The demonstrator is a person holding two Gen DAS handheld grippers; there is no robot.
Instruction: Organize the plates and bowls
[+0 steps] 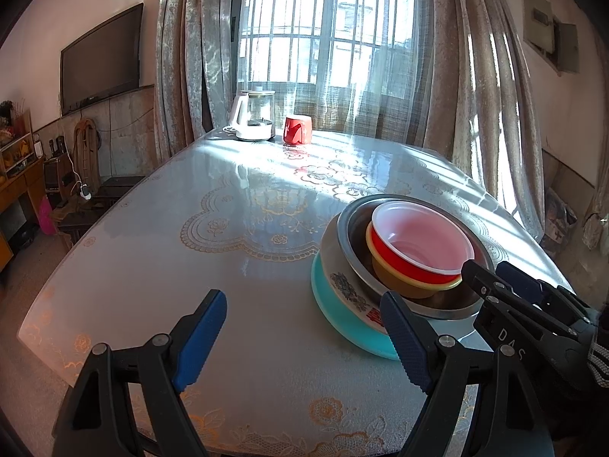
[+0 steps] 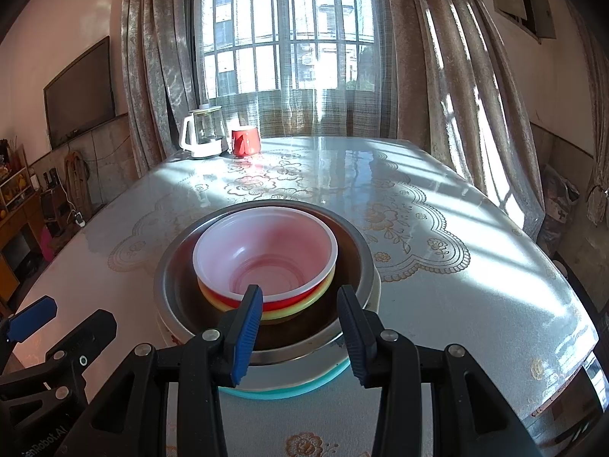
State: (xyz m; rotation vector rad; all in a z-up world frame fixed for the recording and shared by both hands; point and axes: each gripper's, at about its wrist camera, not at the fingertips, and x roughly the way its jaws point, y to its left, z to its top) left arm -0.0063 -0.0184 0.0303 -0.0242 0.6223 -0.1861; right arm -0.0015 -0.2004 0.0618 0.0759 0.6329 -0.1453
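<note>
Teal at the bottom, the stack (image 2: 289,390) sits near the bench's (image 1: 190,266) near edge, right of centre: a teal plate (image 1: 342,320) carries a white plate (image 1: 344,285) with a dark floral print and some red marking on its rim, then a steel bowl (image 1: 354,224), inside which nest a yellow bowl (image 1: 384,266) and a bowl (image 1: 418,236) that is red outside and pale pink-white inside. The nested bowls lean slightly toward the left of the steel bowl. The left gripper (image 1: 304,342) hangs over bare bench just left of the stack, its blue-padded fingers (image 1: 201,339) spread wide and gripping nothing; its right finger overlaps the teal plate's near-left rim in view, though contact cannot be judged. The right gripper (image 2: 300,337) is at the stack's near side, fingers (image 2: 247,337) part-way apart and released, one tip in front of the red bowl's rim, the other over the steel bowl's rim, neither pressing. Far left on the bench stand a kettle (image 2: 201,133) and a red mug (image 2: 245,141).
</note>
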